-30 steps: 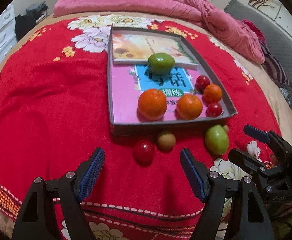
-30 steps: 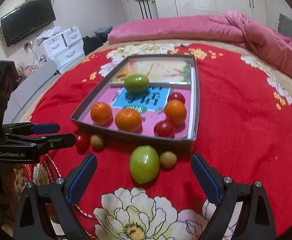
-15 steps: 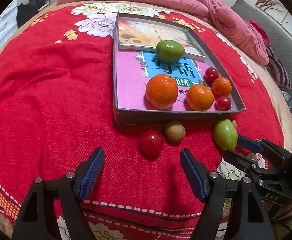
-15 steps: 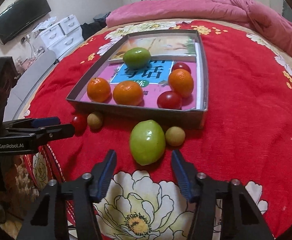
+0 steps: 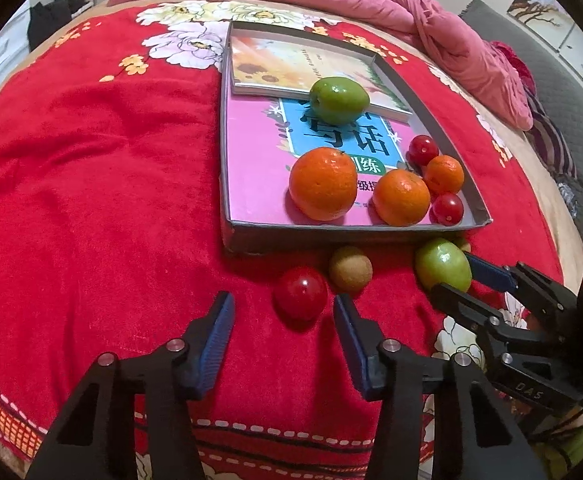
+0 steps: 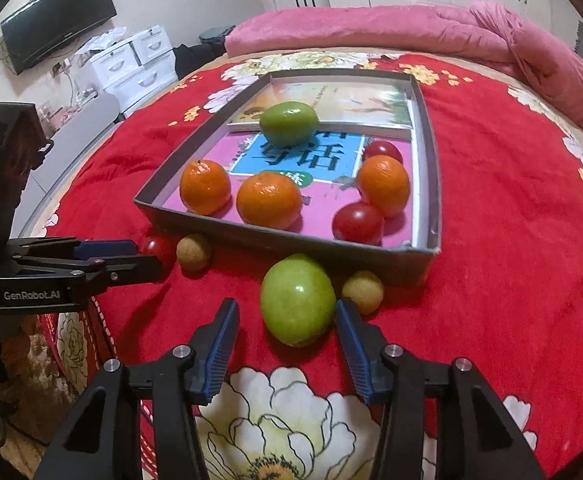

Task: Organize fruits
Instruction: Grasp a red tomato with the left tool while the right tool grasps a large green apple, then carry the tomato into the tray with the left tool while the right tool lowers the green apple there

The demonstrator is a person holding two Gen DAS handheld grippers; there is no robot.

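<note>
A grey shallow box (image 5: 331, 236) on the red bedspread holds three oranges, a green fruit (image 5: 338, 99) and two red tomatoes. In front of it lie a red tomato (image 5: 300, 298), a brown round fruit (image 5: 350, 269), a green fruit (image 6: 297, 300) and a small tan fruit (image 6: 362, 291). My left gripper (image 5: 283, 320) is closing; the red tomato sits just past its tips, untouched. My right gripper (image 6: 287, 320) stands narrowed around the near green fruit, with a gap still showing on the left side. In the left wrist view that right gripper (image 5: 469, 286) straddles the green fruit (image 5: 443, 270).
Two books line the floor of the box (image 6: 291, 244). A pink quilt (image 6: 411, 28) lies along the far side of the bed. White drawers (image 6: 131, 64) and a wall TV (image 6: 57, 16) stand off to the left. The left gripper (image 6: 127, 258) reaches in beside the red tomato (image 6: 157, 248).
Both pairs of jaws have narrowed. The right gripper has come down and forward, so the green fruit now lies between its fingers. The left gripper has edged closer to the red tomato.
</note>
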